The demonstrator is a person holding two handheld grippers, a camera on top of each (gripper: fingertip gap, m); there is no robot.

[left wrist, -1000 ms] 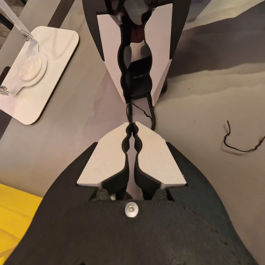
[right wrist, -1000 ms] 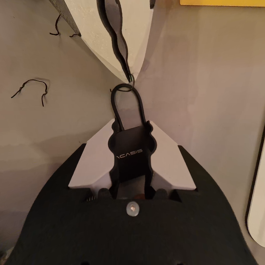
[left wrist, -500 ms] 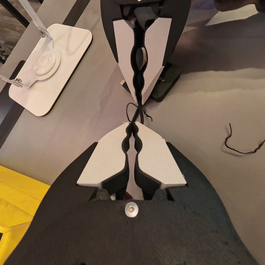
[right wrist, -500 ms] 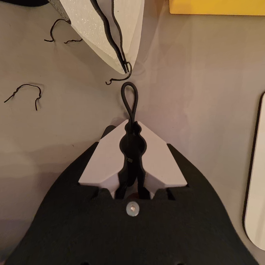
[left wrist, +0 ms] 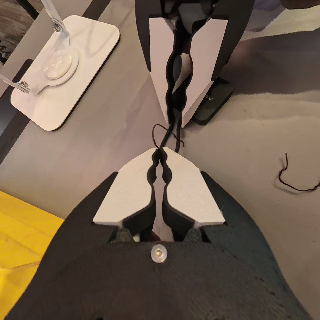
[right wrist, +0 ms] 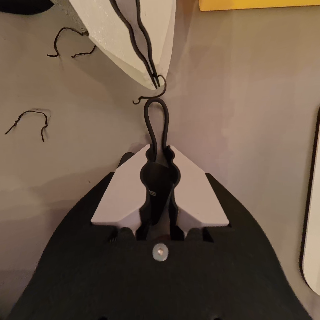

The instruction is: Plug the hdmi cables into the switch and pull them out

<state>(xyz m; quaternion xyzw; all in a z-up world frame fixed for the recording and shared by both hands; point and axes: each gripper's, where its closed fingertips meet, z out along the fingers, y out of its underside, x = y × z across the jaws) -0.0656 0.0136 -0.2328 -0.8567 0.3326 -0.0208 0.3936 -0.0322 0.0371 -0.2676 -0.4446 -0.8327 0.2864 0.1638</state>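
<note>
Facing tools: two (both closed), one switch (left wrist: 213, 100), three twist-ties.

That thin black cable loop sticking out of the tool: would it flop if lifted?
Probably springy rather than limp: the thin black cable loop holds a rounded arch beyond the right tool. Likely light, being slender. The thin dark wire tie pinched in the left tool looks kinked, so it should keep bent shapes.

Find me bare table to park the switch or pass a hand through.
Widest bare table lies between the white stand base, the yellow sheet and the left gripper. A smaller patch sits between the switch and the loose twist tie. Crowded in the middle: right gripper, clamping the cable, nearly meets the left one, pinching a thin tie.
</note>
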